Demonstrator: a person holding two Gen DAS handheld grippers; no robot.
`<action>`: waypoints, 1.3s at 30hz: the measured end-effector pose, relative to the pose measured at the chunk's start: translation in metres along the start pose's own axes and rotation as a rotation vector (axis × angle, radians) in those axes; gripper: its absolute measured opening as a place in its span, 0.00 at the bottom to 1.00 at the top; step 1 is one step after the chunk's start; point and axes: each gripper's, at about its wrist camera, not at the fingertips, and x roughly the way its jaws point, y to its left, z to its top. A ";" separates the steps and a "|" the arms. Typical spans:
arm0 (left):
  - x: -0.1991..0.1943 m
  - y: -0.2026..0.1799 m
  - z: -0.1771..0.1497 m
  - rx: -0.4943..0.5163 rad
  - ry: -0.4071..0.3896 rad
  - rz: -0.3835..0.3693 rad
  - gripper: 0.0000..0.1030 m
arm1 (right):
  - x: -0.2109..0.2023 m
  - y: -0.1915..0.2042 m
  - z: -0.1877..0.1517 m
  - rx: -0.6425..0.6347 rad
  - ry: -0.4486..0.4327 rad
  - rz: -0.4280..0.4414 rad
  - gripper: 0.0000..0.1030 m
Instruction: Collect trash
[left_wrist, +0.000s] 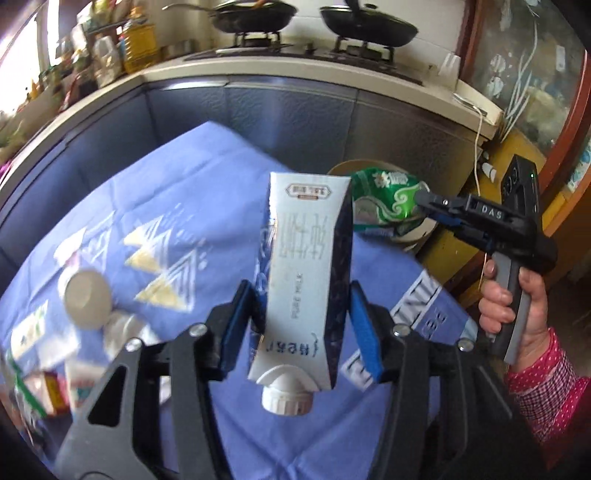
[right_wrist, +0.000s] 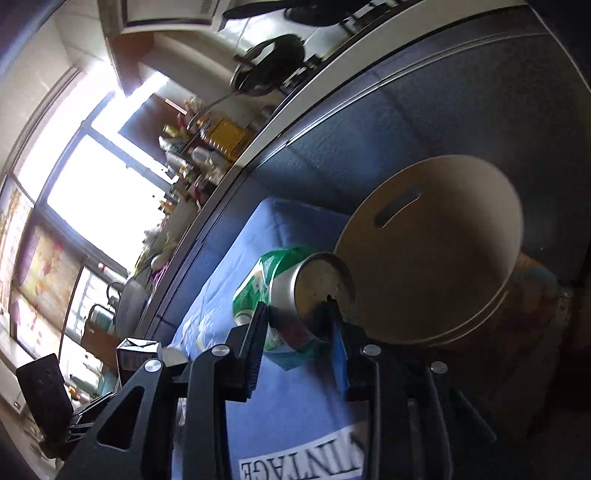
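My left gripper (left_wrist: 301, 317) is shut on a white and dark blue milk carton (left_wrist: 306, 273), held cap-down above the blue tablecloth (left_wrist: 177, 192). My right gripper (right_wrist: 299, 325) is shut on a crushed green can (right_wrist: 291, 291), also seen in the left wrist view (left_wrist: 384, 203). It holds the can at the rim of a round beige bin (right_wrist: 436, 258), with the can's silver end facing the bin's opening. The bin's rim (left_wrist: 343, 166) shows behind the can in the left wrist view. The right gripper's body (left_wrist: 491, 221) is at the table's right edge.
More litter lies at the table's left: a round white lid (left_wrist: 86, 299), small cartons (left_wrist: 44, 384) and wrappers. A grey cabinet front (left_wrist: 295, 118) stands behind the table, with a stove and two black pans (left_wrist: 365, 26) on the counter. A wooden cabinet (left_wrist: 524, 66) is at right.
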 end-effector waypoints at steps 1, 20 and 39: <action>0.012 -0.008 0.016 0.013 0.001 -0.029 0.49 | -0.006 -0.004 0.006 -0.007 -0.035 -0.046 0.31; 0.162 -0.066 0.108 -0.067 0.167 -0.157 0.58 | -0.014 -0.055 0.022 0.001 -0.134 -0.196 0.68; -0.059 0.083 -0.107 -0.256 -0.061 0.185 0.61 | 0.060 0.112 -0.074 -0.329 0.189 0.003 0.47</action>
